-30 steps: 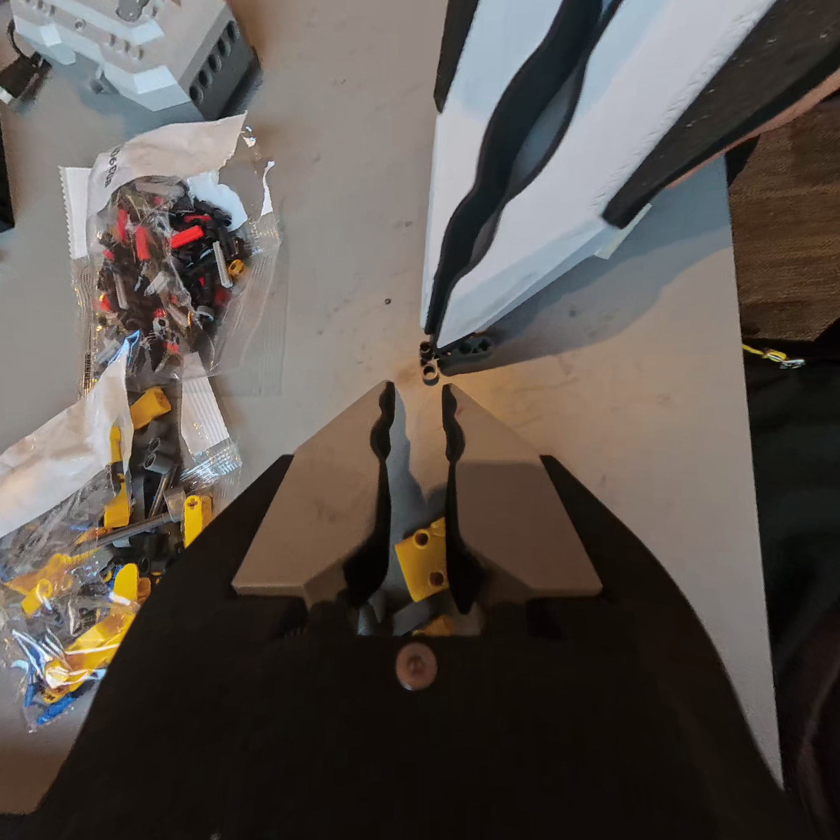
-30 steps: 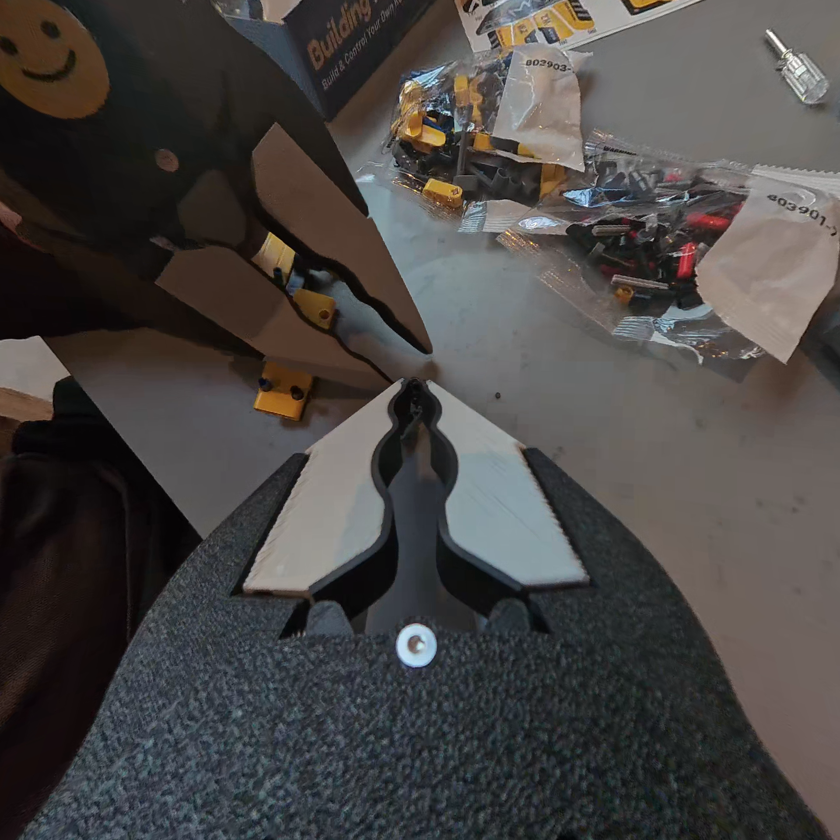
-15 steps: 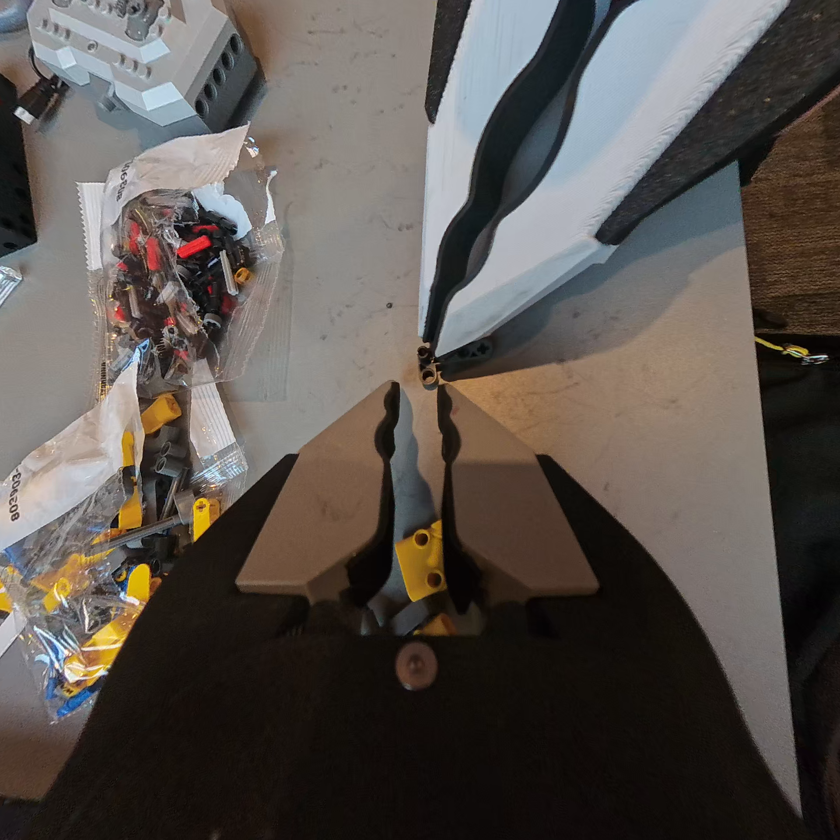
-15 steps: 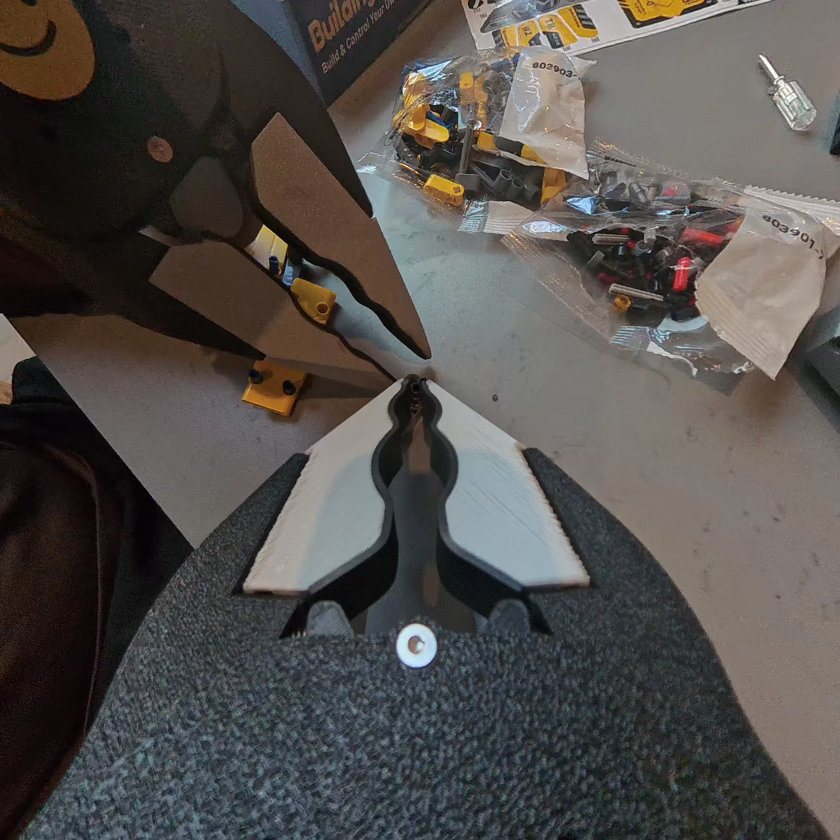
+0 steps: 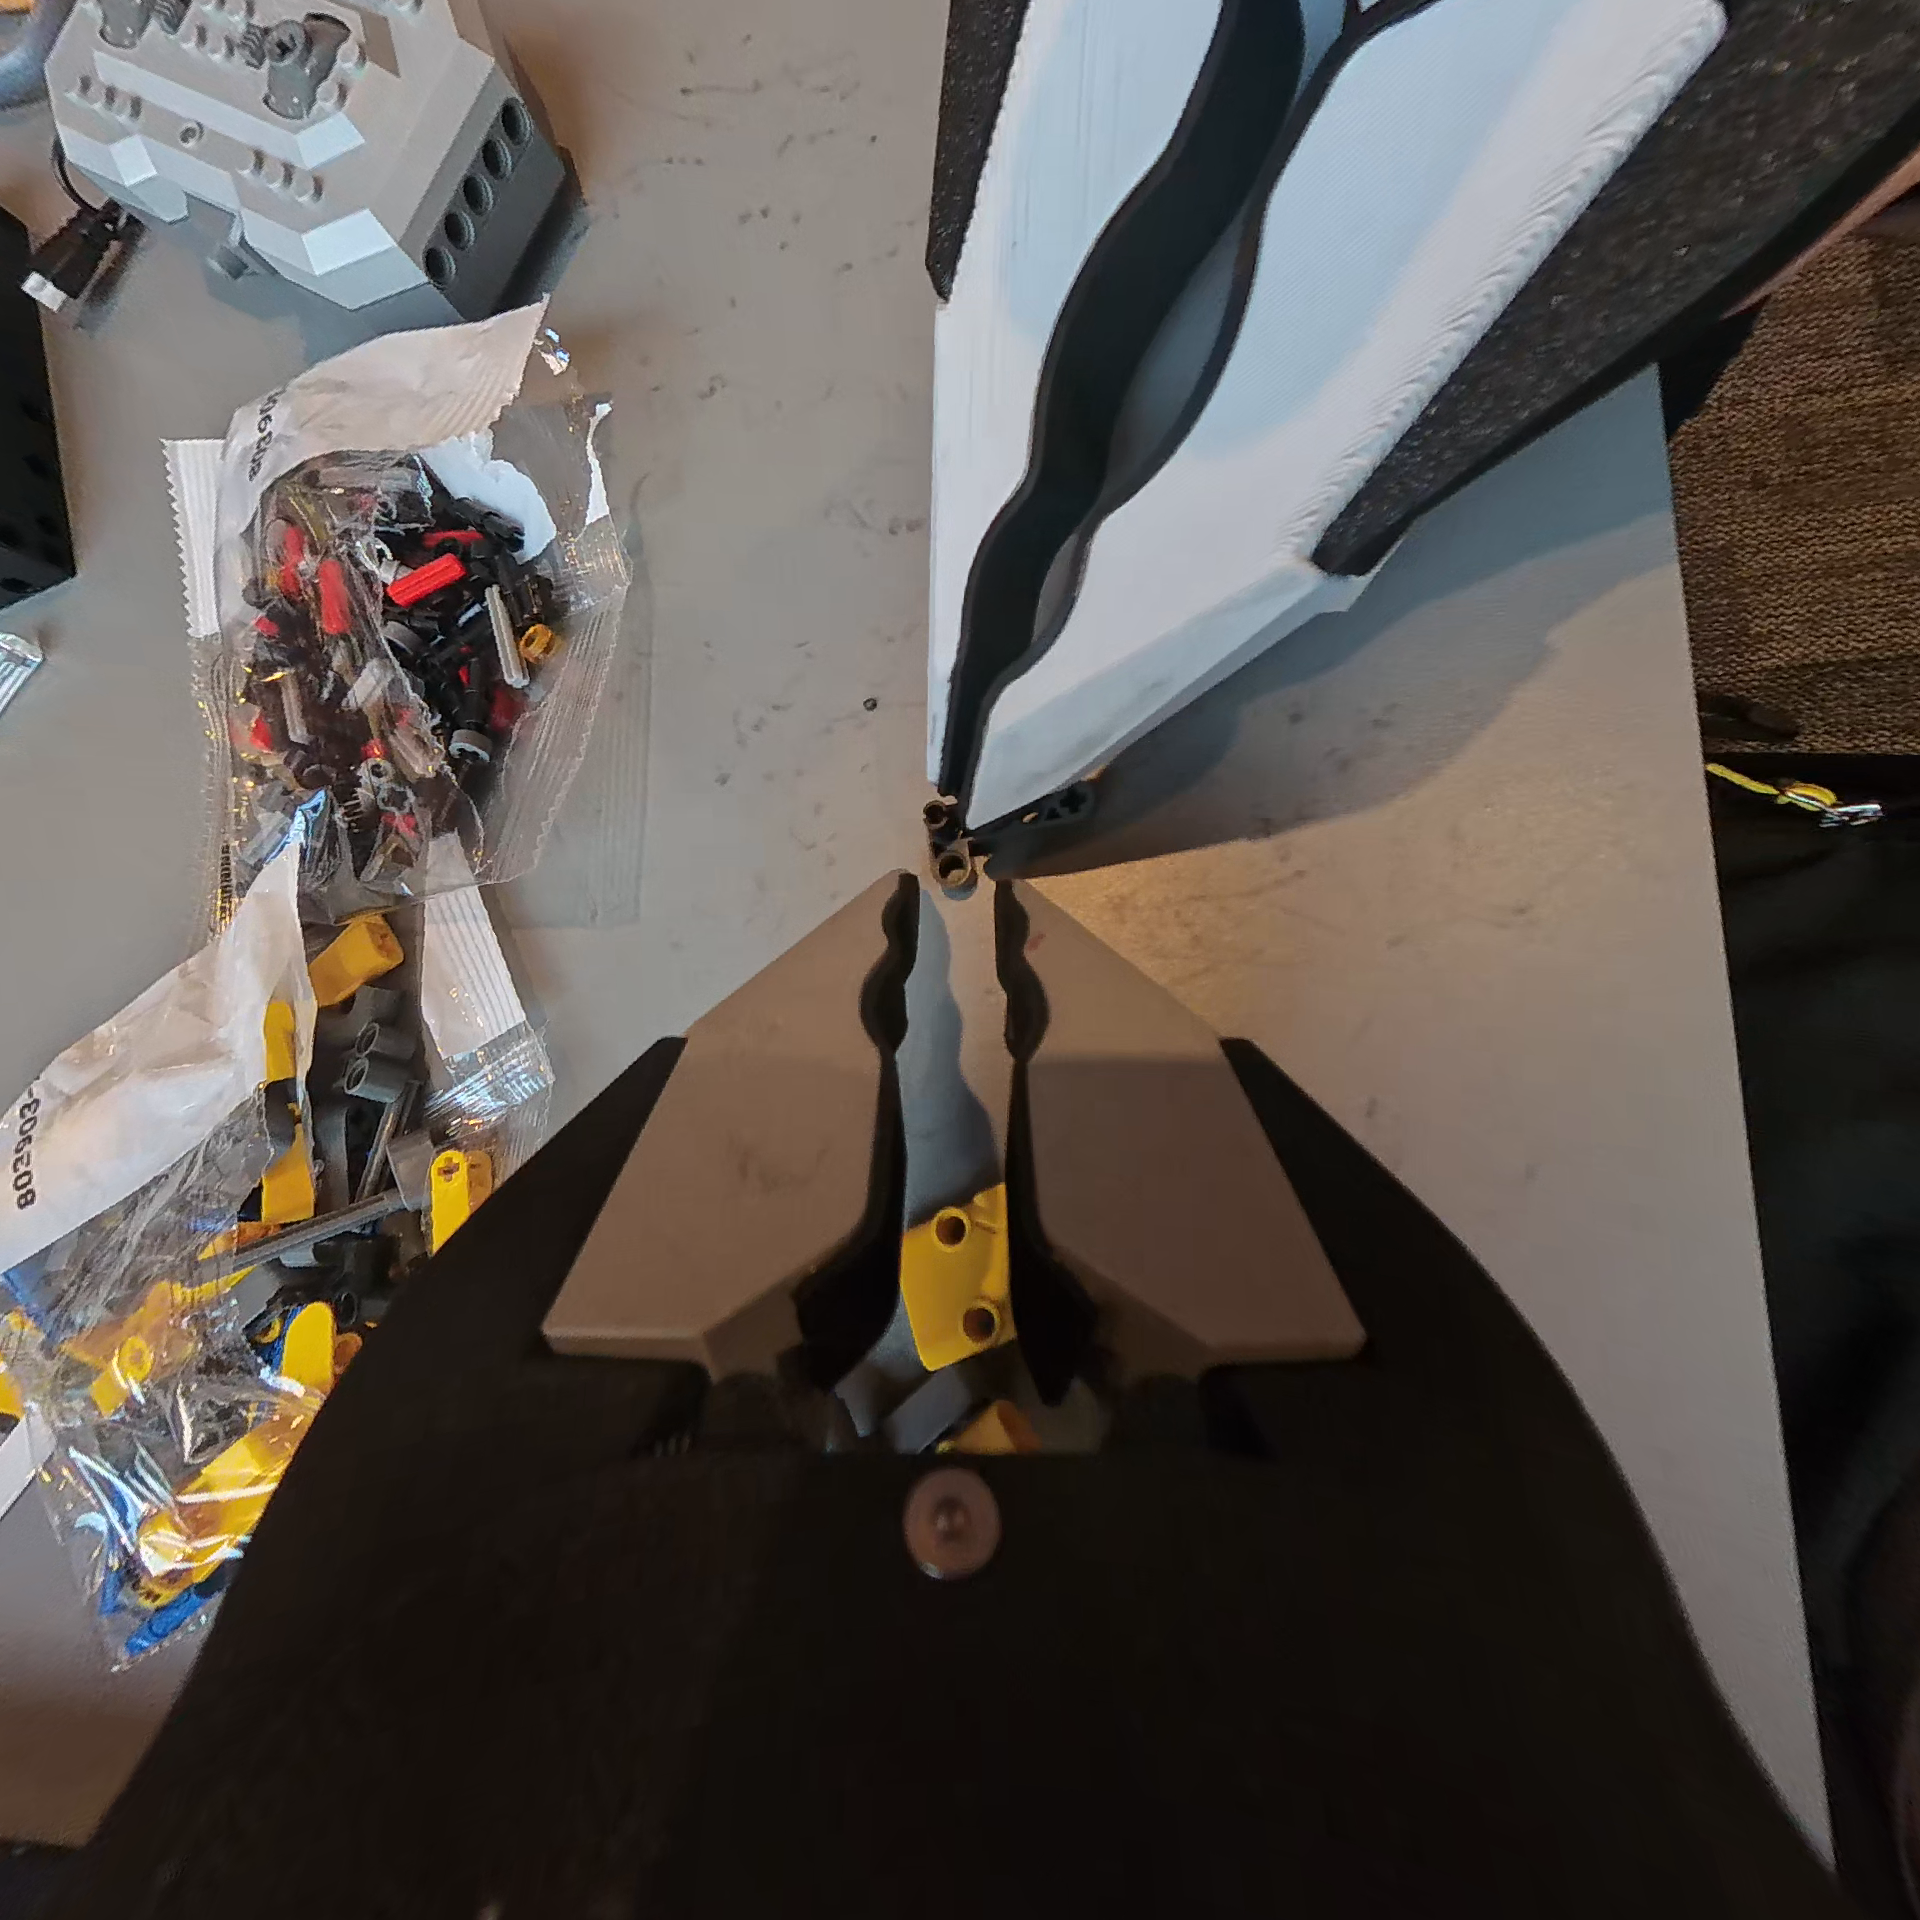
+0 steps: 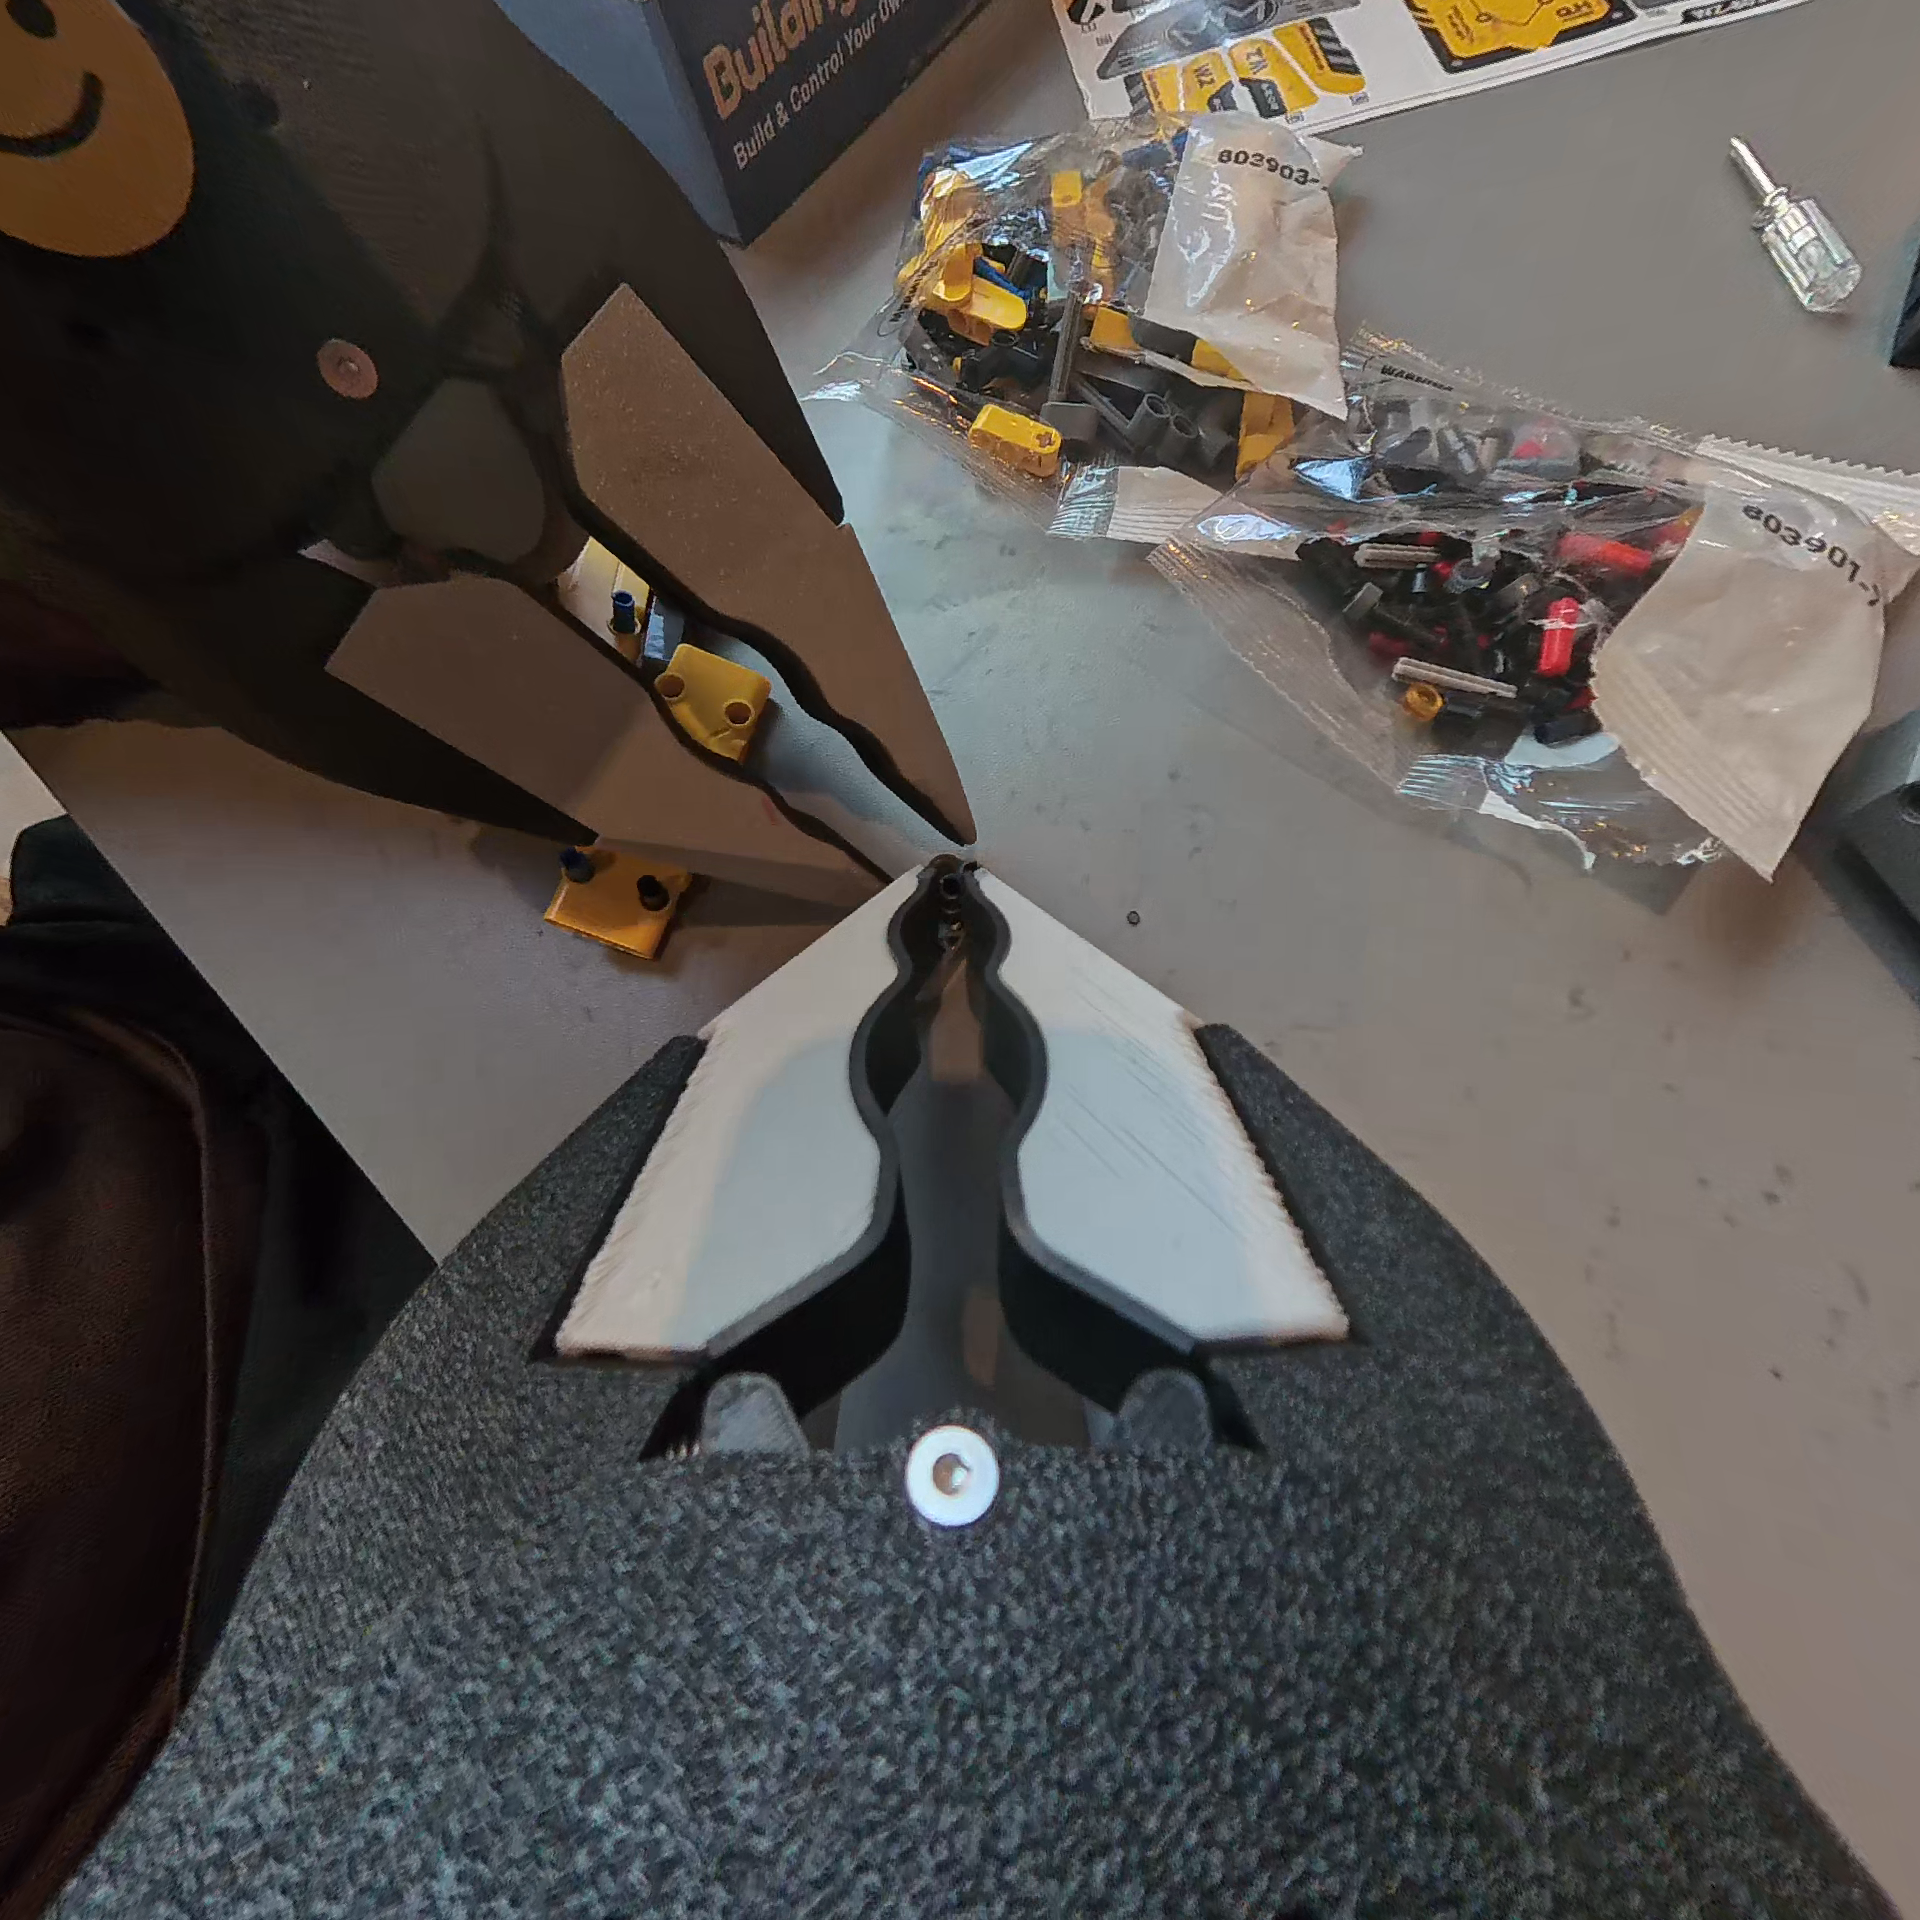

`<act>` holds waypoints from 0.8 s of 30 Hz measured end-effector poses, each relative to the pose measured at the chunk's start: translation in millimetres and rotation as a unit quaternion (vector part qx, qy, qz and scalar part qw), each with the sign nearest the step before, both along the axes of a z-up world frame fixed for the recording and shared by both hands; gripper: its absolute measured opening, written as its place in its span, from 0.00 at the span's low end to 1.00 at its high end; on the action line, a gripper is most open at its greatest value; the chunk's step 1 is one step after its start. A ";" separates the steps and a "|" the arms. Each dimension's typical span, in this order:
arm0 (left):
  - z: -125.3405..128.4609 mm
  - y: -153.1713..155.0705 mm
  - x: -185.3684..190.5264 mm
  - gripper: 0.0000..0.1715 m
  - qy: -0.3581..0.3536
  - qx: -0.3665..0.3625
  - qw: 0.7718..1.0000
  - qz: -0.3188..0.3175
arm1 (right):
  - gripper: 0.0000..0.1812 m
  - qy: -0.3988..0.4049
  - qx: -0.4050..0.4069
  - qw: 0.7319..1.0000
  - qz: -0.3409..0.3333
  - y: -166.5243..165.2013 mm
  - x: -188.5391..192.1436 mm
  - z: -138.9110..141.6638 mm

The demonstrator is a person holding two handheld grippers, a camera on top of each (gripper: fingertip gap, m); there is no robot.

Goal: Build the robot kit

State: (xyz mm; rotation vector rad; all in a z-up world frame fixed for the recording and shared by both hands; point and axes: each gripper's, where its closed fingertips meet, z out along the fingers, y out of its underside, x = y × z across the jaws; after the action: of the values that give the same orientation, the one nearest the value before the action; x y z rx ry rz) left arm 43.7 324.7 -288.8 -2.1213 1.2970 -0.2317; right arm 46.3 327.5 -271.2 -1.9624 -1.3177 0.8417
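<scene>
While my right gripper (image 6: 948, 883) is pinching a small dark connector (image 5: 951, 836) at its tips, my left gripper (image 5: 956, 894), fingers slightly apart, is gripping a yellow brick (image 5: 956, 1288) deep between them.

A hobby or workshop table (image 6: 1351, 1091): bags of small building parts (image 6: 1507, 613), a kit box (image 6: 821, 94) and screwdriver (image 6: 1797, 234) near its far edge.
</scene>
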 end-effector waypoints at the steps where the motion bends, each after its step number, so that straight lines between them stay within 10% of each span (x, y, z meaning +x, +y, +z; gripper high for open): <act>1: 0.0 0.1 0.0 0.07 0.000 0.000 1.000 0.000 | 0.02 0.001 0.000 1.000 0.000 0.0 0.0 0.2; 24: 3.7 -6.0 4.8 0.06 -0.011 -0.009 1.000 -0.012 | 0.02 0.020 -0.027 0.999 0.000 -3.6 0.1 3.3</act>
State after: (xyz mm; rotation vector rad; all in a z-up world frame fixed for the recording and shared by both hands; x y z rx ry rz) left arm 48.5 318.7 -285.1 -2.1129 1.3133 -0.2756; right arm 46.3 323.9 -267.9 -1.9779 -1.2838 0.9205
